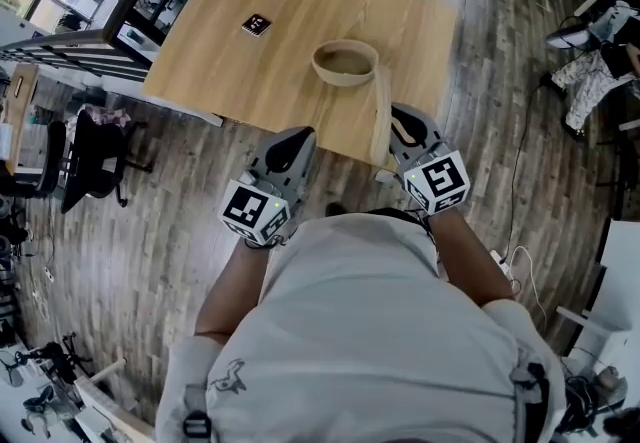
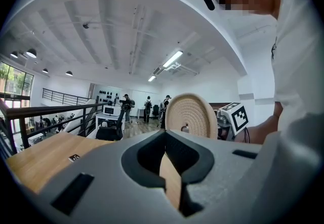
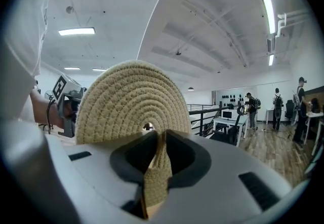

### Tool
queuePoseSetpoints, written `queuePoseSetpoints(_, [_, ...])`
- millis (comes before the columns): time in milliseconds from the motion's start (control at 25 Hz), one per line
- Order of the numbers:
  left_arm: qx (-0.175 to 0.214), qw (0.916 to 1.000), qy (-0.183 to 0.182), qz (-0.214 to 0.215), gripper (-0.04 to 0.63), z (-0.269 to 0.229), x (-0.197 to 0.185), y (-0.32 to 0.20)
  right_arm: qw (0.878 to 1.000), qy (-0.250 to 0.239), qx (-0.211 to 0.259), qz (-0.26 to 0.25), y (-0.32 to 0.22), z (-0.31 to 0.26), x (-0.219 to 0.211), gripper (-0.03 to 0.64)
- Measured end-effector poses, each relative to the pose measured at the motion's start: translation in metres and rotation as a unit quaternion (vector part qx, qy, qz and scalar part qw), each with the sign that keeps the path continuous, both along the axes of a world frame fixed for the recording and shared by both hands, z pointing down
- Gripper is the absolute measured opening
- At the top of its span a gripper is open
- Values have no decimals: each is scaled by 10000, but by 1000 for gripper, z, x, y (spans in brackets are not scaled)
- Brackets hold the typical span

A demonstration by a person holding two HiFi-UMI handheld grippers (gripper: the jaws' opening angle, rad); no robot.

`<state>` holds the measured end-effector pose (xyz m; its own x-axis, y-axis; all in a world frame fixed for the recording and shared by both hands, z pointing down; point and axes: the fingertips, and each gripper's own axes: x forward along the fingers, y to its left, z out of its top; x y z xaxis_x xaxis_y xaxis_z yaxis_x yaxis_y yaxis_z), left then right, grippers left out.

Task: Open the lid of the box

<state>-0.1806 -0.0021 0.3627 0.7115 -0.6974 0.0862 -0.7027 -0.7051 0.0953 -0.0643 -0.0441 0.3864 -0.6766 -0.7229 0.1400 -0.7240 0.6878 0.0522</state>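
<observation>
White shirt [image 1: 370, 331] closest under head camera, both forearms reaching forward. Right hand-held gripper [image 1: 402, 126] pinching woven lid [image 1: 380, 116] by rim; lid held upright on edge above near edge of wooden surface [image 1: 230, 71]. Left hand-held gripper [image 1: 292, 144] pressed together, nothing between jaws, near lid at same edge. Round woven box [image 1: 330, 77] uncovered, mid-surface, just beyond lid. Small black marker tag [image 1: 256, 25] further left, apart from box.
</observation>
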Motion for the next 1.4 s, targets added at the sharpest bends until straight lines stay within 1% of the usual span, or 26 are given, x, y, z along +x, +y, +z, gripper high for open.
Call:
queuePoseSetpoints(160, [37,9999,14,-147,6,-5,12,7,9999,23,29,-167,5,-3,10,63])
queuePoseSetpoints(320, [58,9995,48,-296,6,-10,32,15,9994,73,13,-341,17,-3,29,63])
queuePoseSetpoints(600, [162,9985,74,-509,6,-12,78,31,9980,108,-101,-608,39,4,76,63])
queuePoseSetpoints(800, [194,9969,117,-748,6,-11,113,49,9966,155,-60,-804,58,8,114,64])
queuePoseSetpoints(1040, [220,9967,105,-777,6,-1,155,83,9954,127,-45,-949,81,17,152,64])
queuePoseSetpoints(1200, [63,9964,152,-837,6,8,170,99,9949,179,-25,-990,93,22,168,67])
queuePoseSetpoints(1280, [25,9958,118,-906,6,12,175,103,9948,167,-22,-1000,98,23,173,67])
queuePoseSetpoints(1400, [40,9913,48,-1312,6,15,171,104,9942,155,-23,-1061,105,26,179,67])
